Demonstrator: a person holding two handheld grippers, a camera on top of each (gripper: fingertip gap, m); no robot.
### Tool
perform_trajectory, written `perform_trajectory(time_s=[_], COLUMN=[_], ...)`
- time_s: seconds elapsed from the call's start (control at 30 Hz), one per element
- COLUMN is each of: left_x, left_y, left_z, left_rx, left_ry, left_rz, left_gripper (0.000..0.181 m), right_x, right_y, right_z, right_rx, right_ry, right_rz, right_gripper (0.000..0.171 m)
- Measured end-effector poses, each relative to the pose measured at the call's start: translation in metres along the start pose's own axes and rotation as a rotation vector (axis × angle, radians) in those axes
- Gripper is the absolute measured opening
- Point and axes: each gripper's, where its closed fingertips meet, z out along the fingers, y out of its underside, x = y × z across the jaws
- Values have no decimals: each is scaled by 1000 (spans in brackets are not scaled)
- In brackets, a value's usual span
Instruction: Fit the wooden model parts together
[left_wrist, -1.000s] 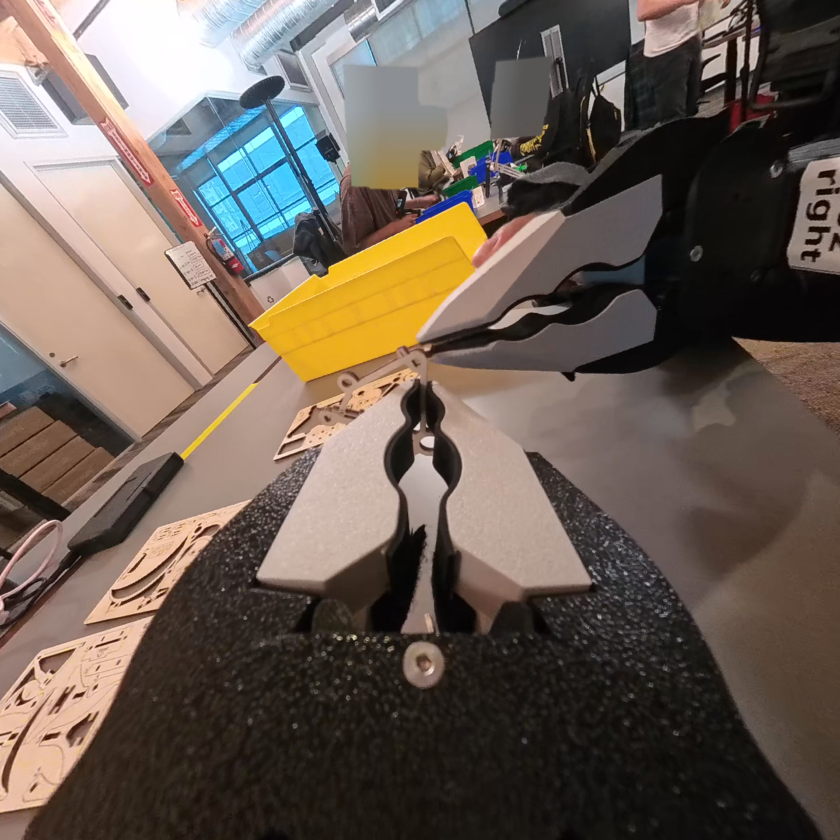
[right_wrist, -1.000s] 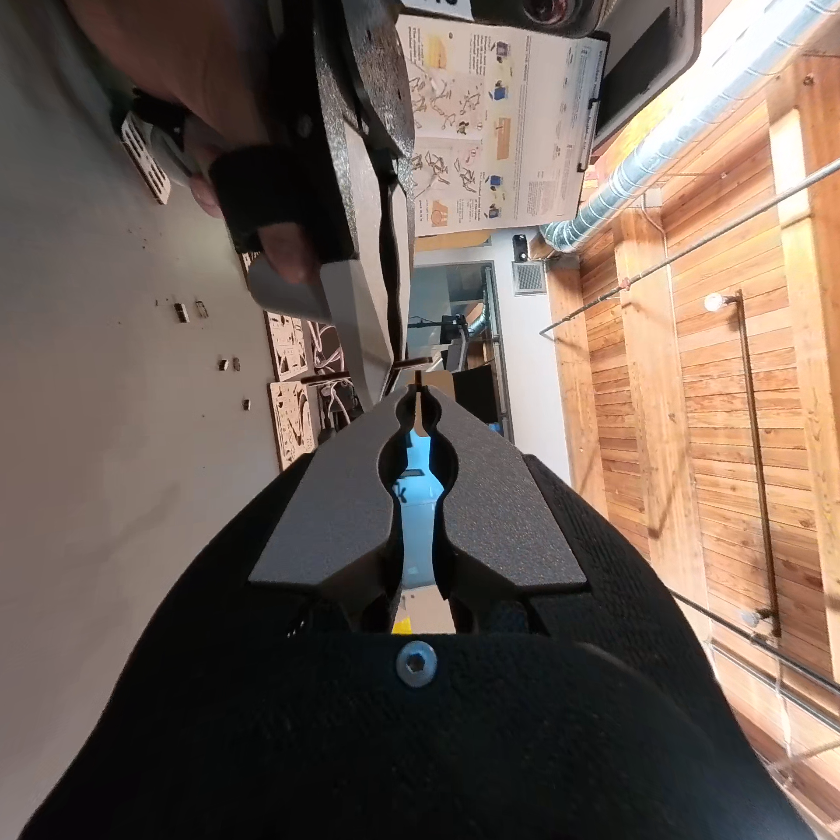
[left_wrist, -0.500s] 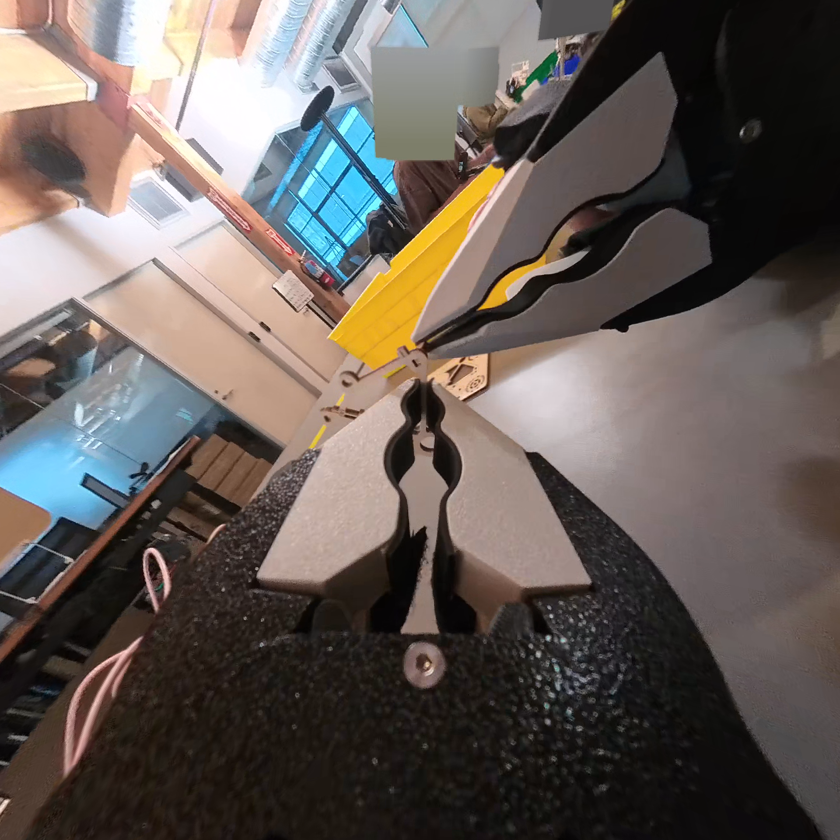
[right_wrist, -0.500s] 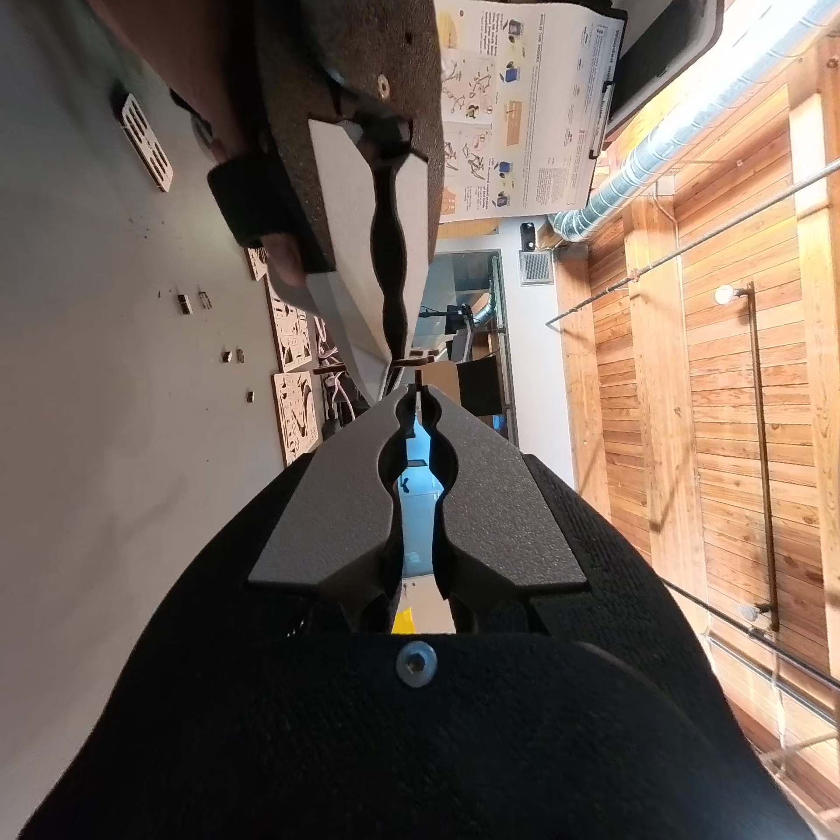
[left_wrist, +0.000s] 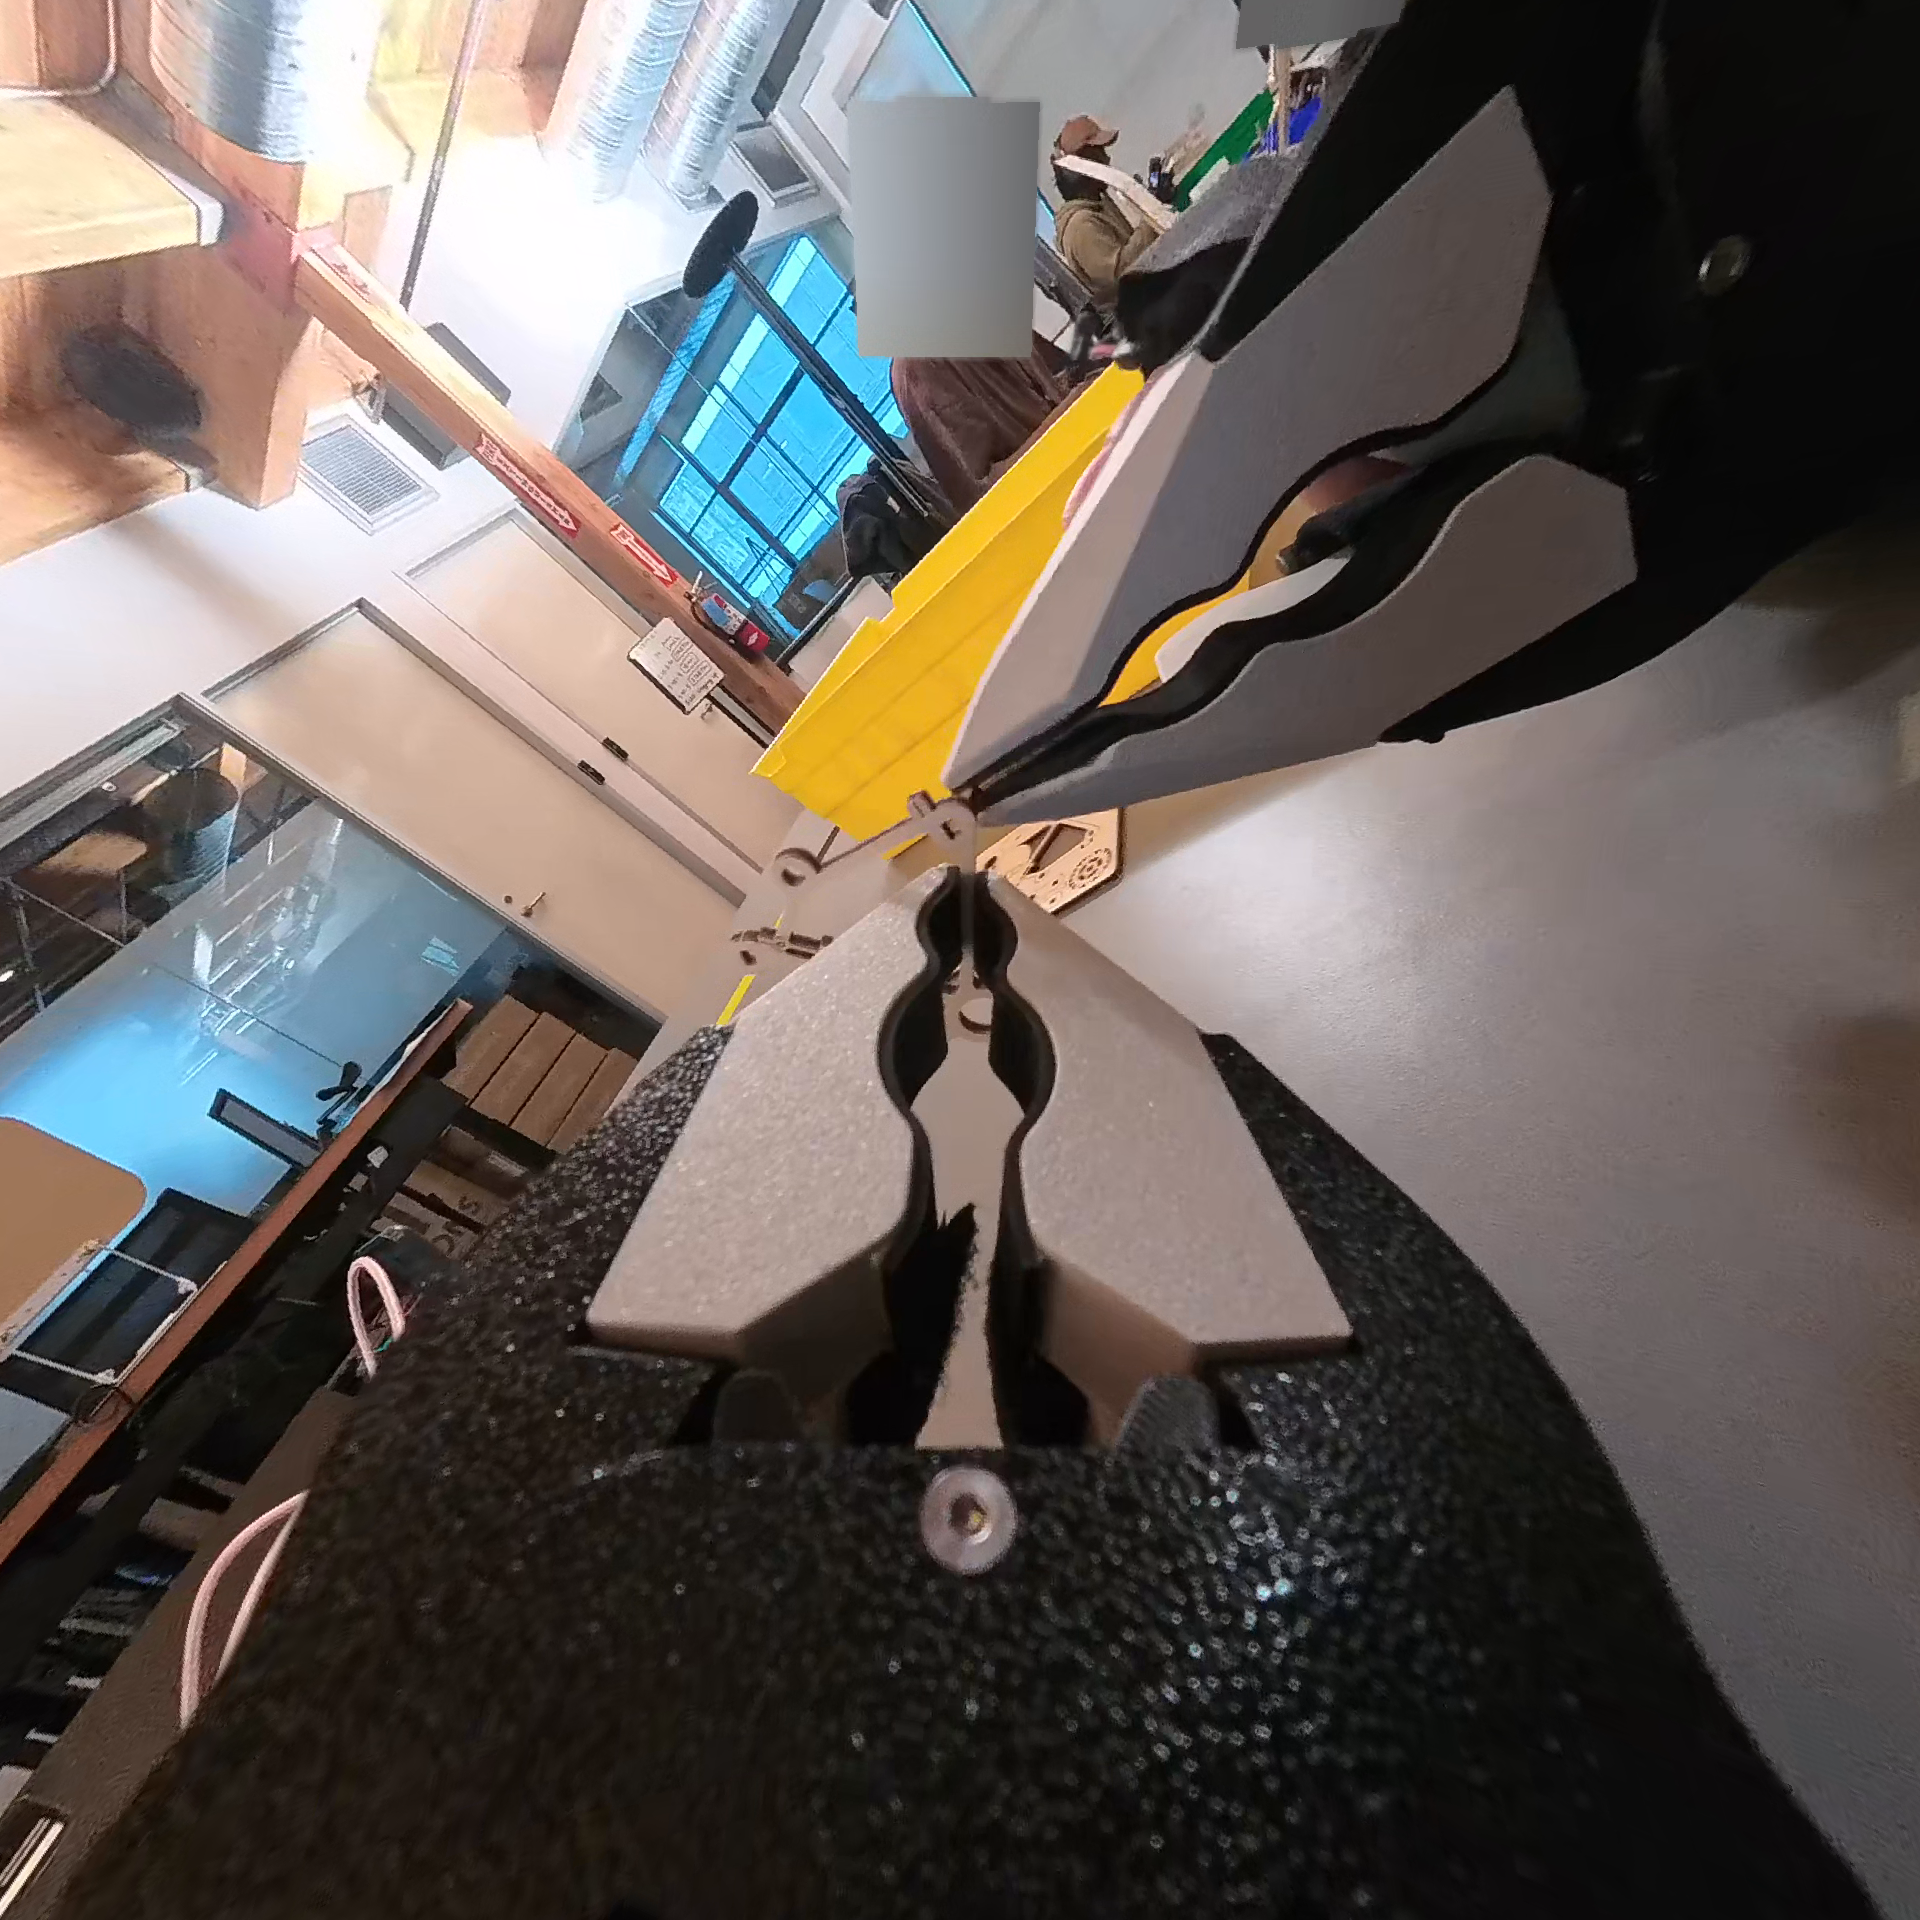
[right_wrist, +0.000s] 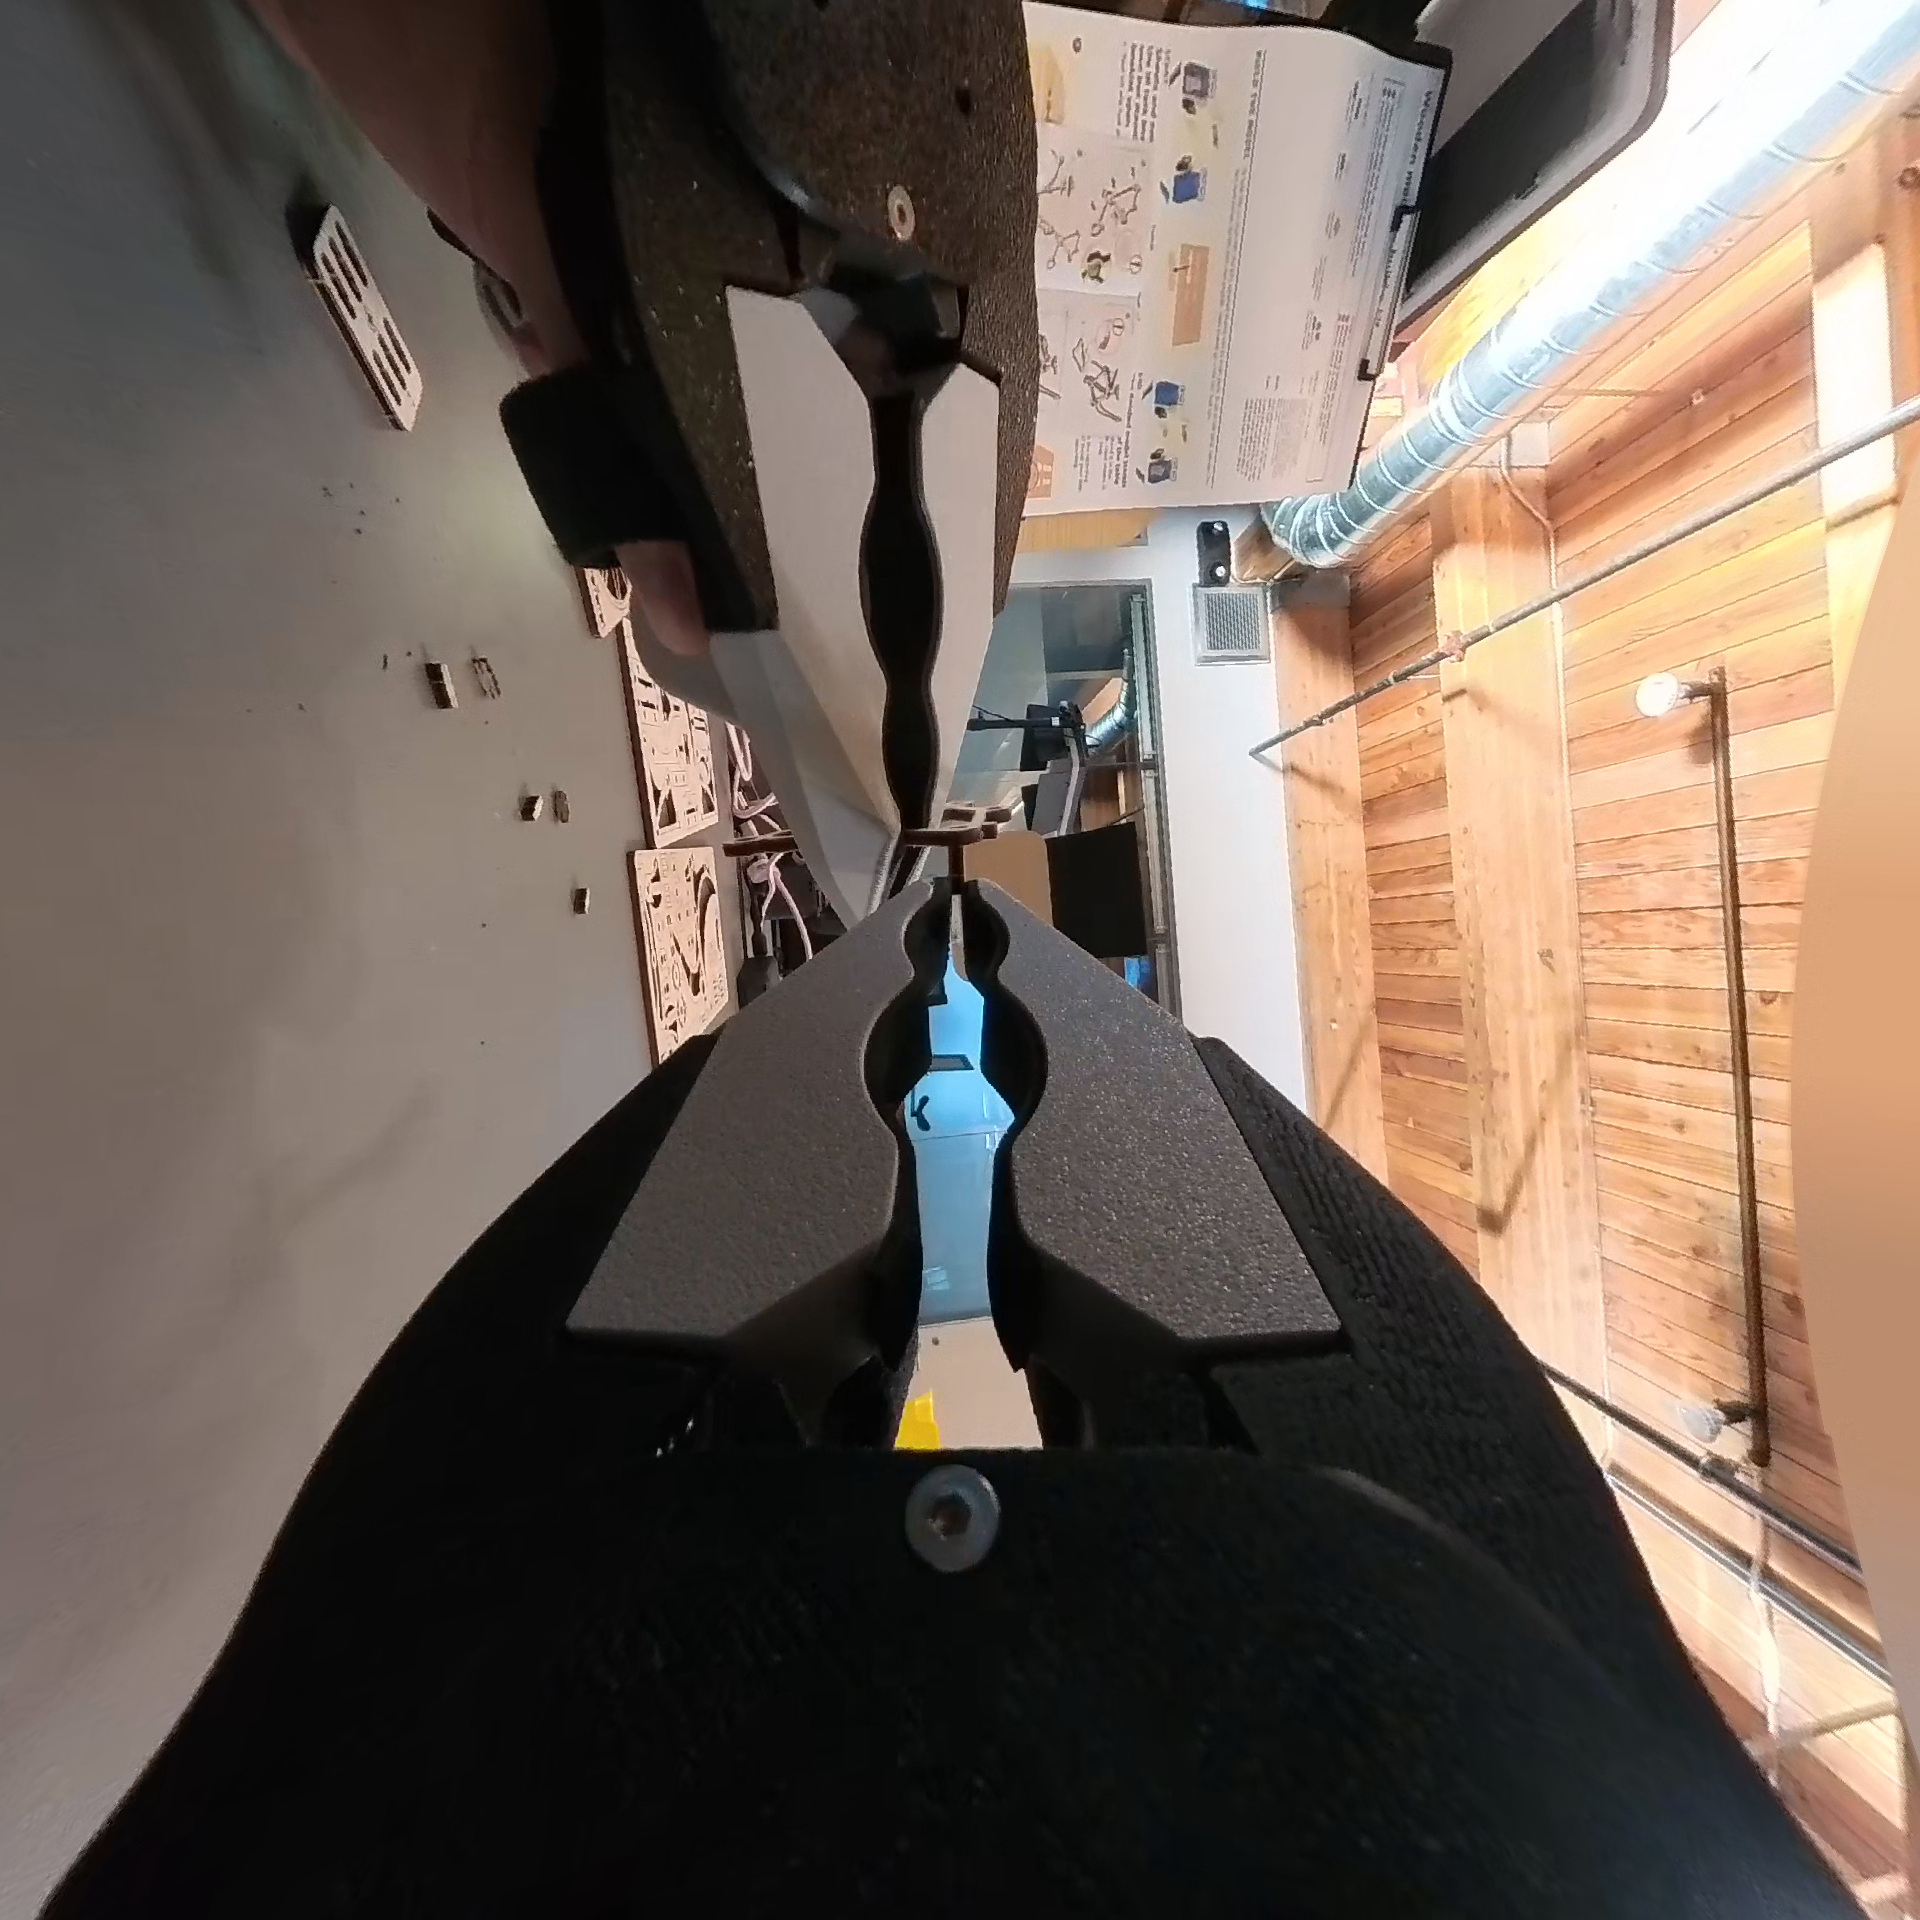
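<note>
A white instruction sheet covered in small print and diagrams is hanging behind. The left gripper fingers are pinching tight on a thin flat wooden model strip. The right gripper fingers are nipping a long slender wooden model piece, crossing it, above the grey tabletop, near the yellow plastic bin.

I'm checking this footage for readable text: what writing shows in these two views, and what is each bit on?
Instruction sheet on a clipboard, right wrist view: printed text beside diagrams; I do not quote it.
Two red signs on the wooden beam, left wrist view: too small to read.
White notice on the wall below the beam: too small to read.
</note>
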Motion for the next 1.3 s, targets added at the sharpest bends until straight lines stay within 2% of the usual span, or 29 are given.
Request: perform_trajectory(time_s=[0.83, 1.13, 1.3], left_x=[4, 9, 14], left_y=[1, 8, 18], left_z=[1, 3, 6], left_rx=[4, -53, -138], left_ry=[33, 72, 125], left_rz=[-21, -53, -75], left_gripper=[0, 0, 0], right_x=[-1, -8, -16], right_y=[-1, 0, 4], right_z=[1, 1, 3], right_rx=[11, 6, -9], right_ry=[-5, -38, -84], right_rz=[-6, -43, -53], right_gripper=[0, 0, 0])
